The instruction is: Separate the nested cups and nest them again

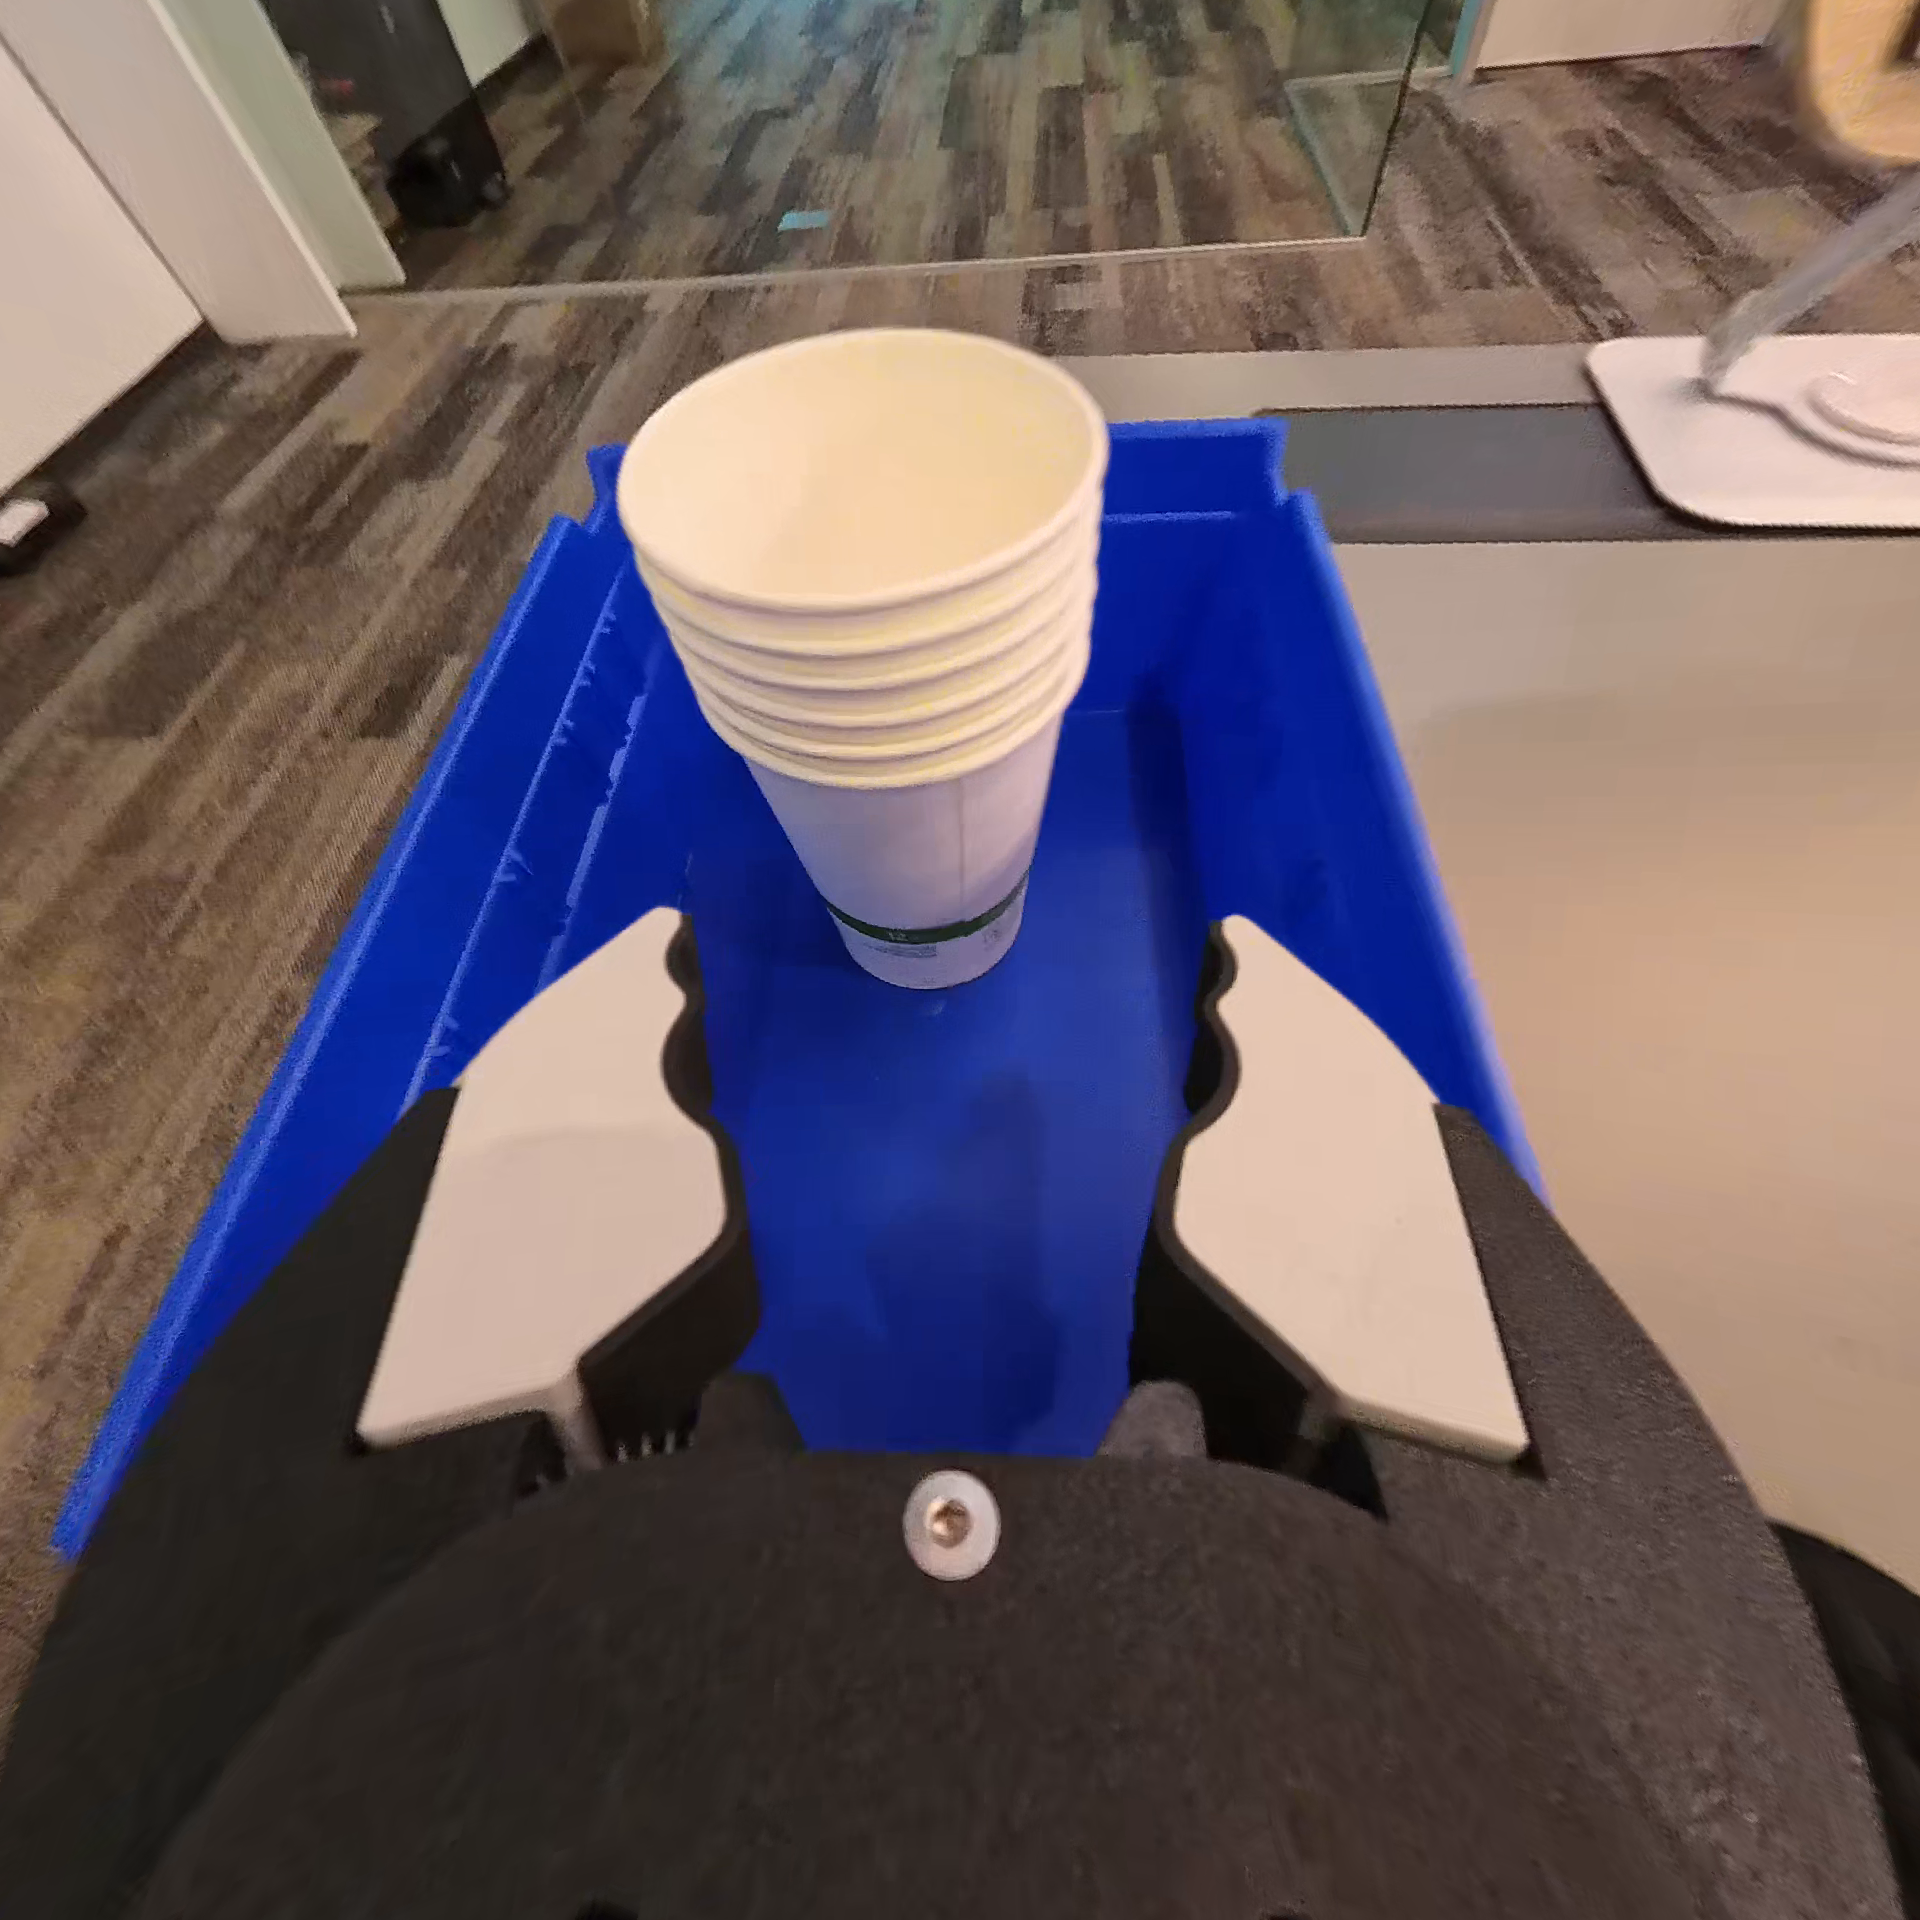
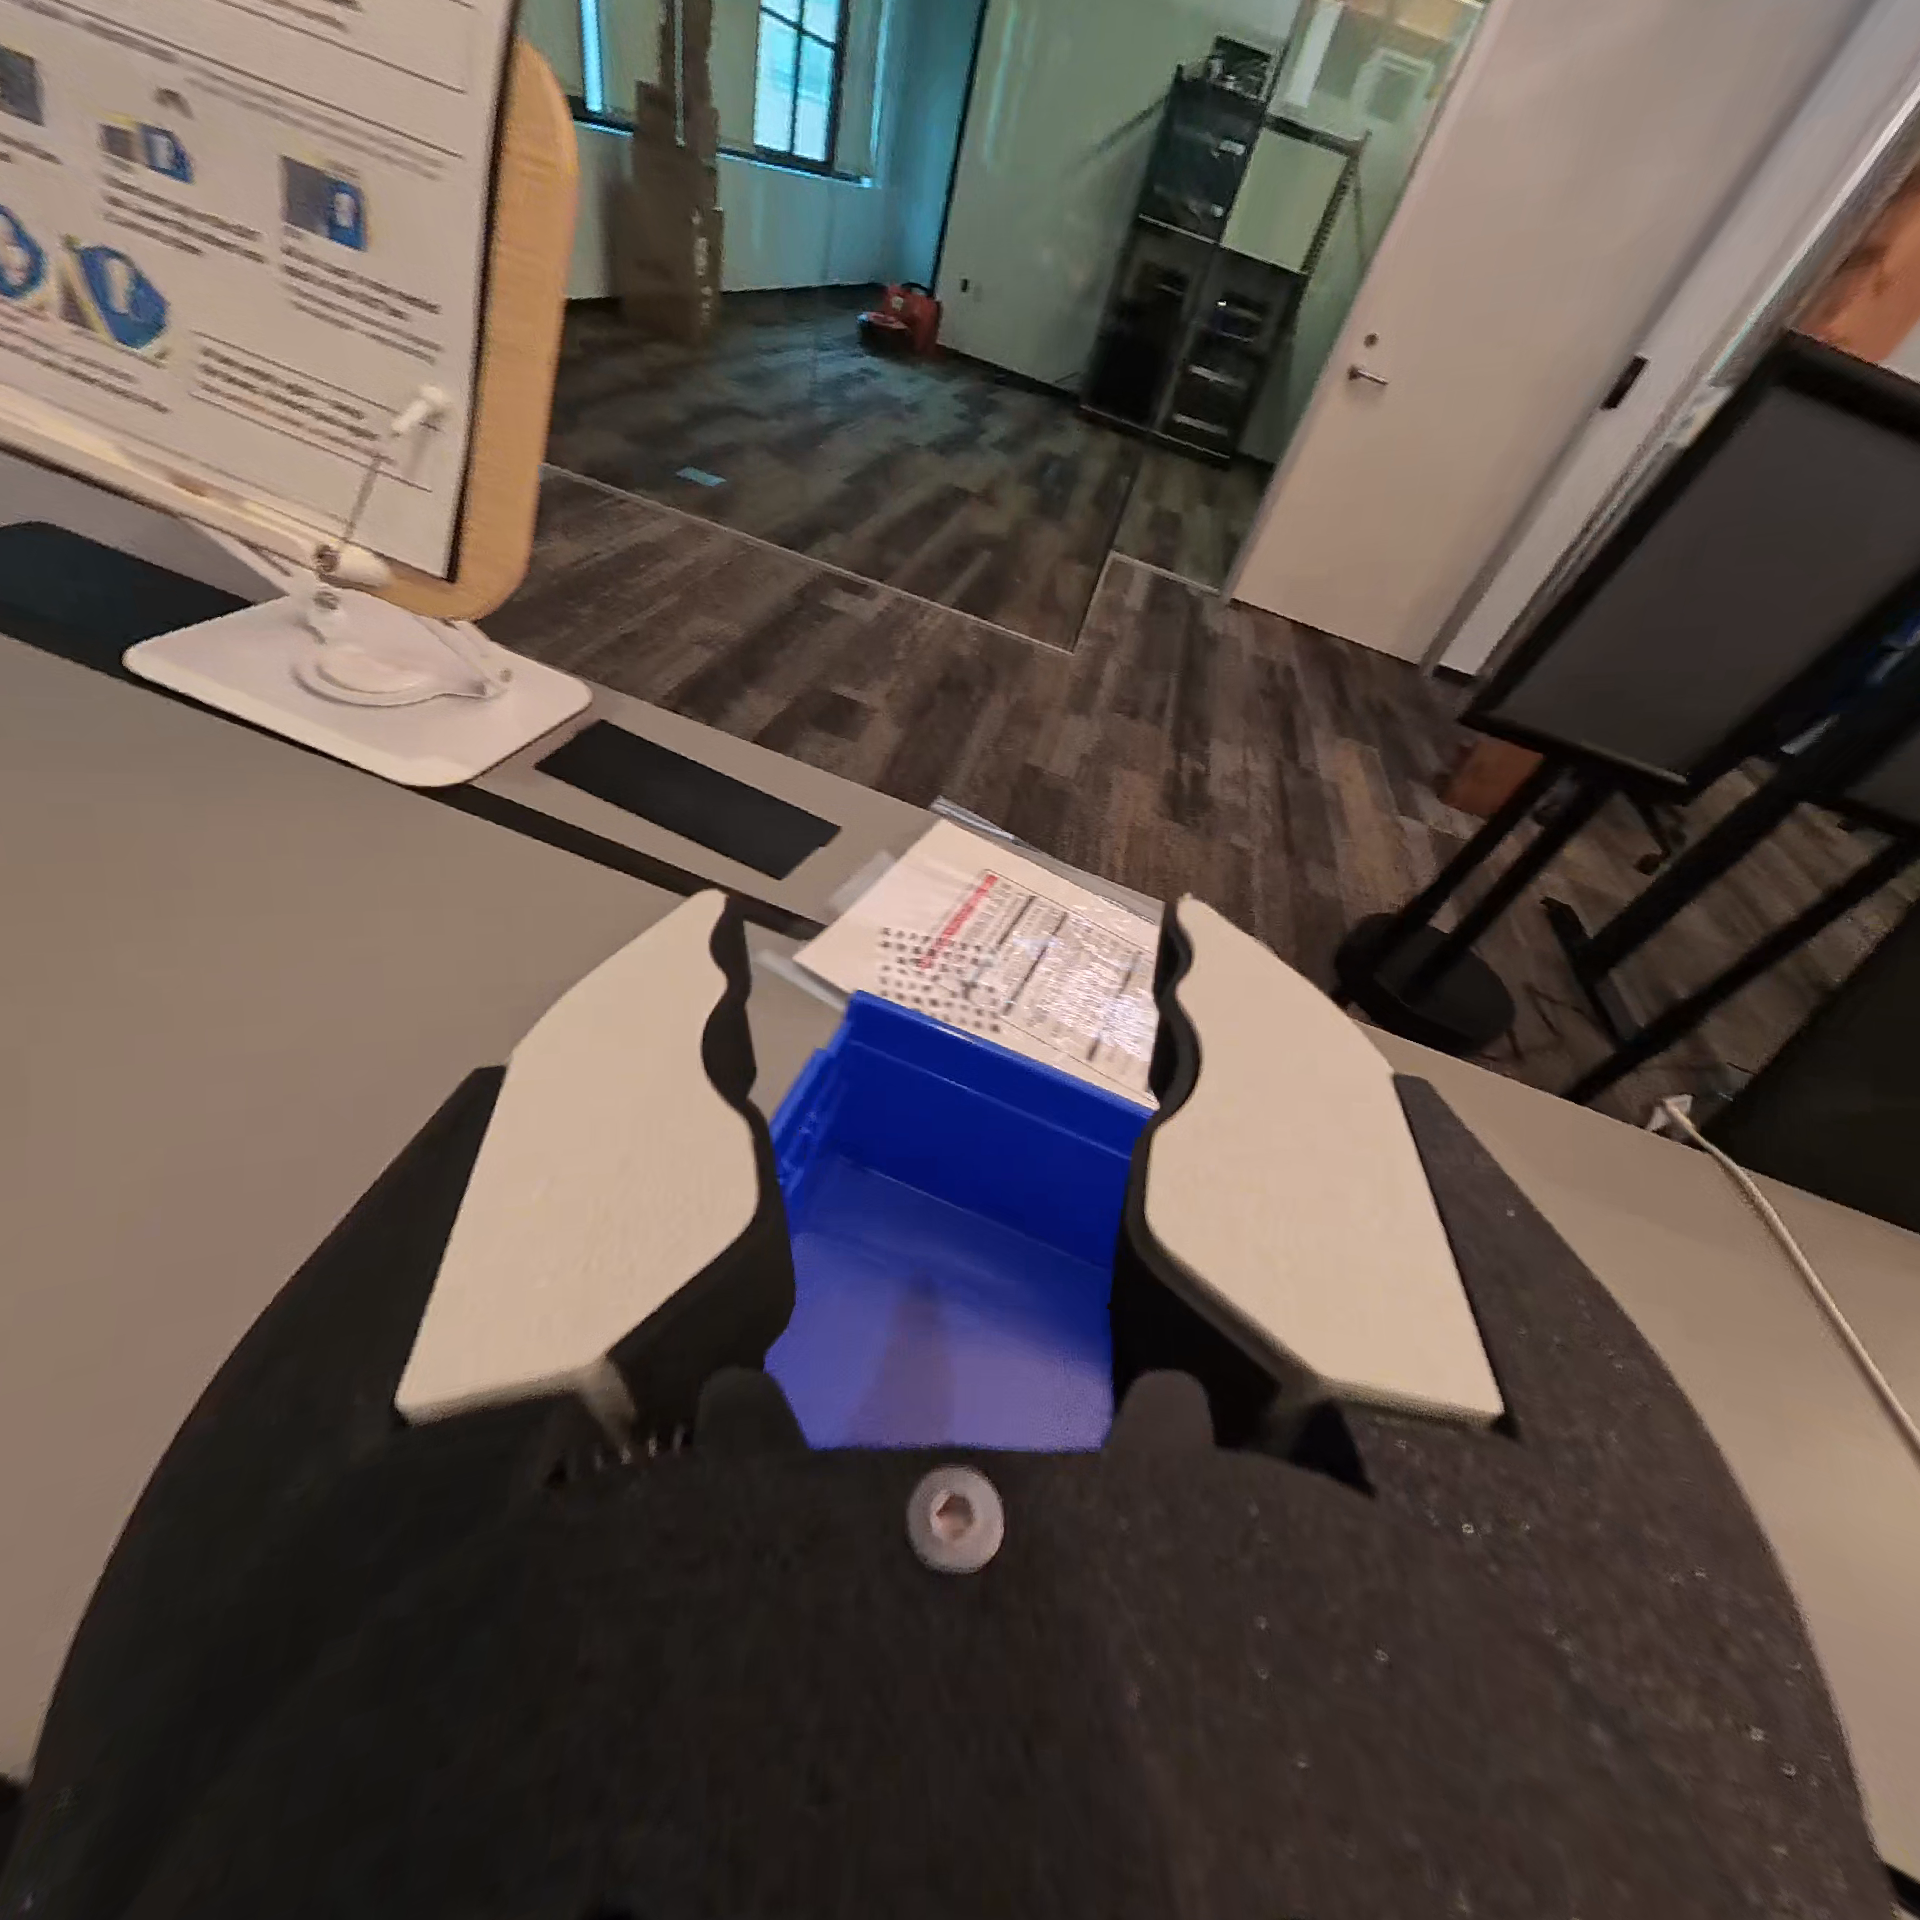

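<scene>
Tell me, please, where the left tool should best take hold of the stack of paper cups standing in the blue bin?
Probably the bare lower wall of the cup stack, from the near side. It stands upright in the blue bin, straight ahead of the open left tool, and the rims above are crowded.

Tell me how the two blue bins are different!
The left tool's blue bin holds an upright stack of white paper cups; the right tool's blue bin shows no cups. The first sits at the table's edge, the second beside a plastic-covered printed sheet. Both are bright blue plastic.
</scene>
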The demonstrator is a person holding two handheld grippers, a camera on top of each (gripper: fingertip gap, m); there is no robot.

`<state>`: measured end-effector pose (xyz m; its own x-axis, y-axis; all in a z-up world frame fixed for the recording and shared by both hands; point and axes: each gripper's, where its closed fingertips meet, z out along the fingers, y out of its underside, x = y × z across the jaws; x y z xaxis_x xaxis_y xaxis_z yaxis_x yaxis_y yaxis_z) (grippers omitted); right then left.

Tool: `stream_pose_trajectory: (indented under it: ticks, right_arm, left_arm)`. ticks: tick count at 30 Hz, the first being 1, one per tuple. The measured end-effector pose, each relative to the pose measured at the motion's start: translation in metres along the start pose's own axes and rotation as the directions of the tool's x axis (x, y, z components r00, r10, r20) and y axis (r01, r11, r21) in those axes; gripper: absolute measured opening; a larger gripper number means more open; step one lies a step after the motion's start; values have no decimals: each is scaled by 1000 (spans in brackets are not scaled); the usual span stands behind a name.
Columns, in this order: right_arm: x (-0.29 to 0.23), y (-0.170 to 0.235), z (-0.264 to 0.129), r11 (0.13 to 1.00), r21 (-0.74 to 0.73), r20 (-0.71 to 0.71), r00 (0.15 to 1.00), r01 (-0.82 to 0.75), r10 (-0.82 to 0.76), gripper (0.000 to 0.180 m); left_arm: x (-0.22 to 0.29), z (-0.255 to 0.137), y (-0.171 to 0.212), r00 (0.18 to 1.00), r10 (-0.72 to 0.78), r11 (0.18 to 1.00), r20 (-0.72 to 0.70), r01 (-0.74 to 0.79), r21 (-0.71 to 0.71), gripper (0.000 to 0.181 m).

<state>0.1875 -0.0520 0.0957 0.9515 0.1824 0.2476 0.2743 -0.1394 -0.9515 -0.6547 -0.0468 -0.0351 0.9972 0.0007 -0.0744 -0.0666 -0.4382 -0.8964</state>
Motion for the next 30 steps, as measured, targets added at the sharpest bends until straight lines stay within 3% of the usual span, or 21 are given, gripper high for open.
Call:
stream_pose_trajectory:
  ticks: [5, 9, 12, 30]
  right_arm:
    - [-41, -11, 10, 998, -17, 68, 996, 65, -64, 77]
    - [-62, -21, 14, 995, -10, 103, 990, 100, -98, 77]
    - [-72, -27, 14, 993, -6, 123, 986, 114, -112, 77]
    - [-81, -35, 5, 988, -1, 115, 982, 154, -153, 75]
  left_arm:
    - [-10, 34, 6, 997, -74, 995, 24, 75, -60, 97]
    - [-12, 58, -3, 994, -112, 993, 5, 112, -22, 103]
    - [-14, 66, -11, 995, -94, 996, 16, 93, 11, 97]
    - [-17, 108, 0, 998, -38, 999, 54, 37, 18, 101]
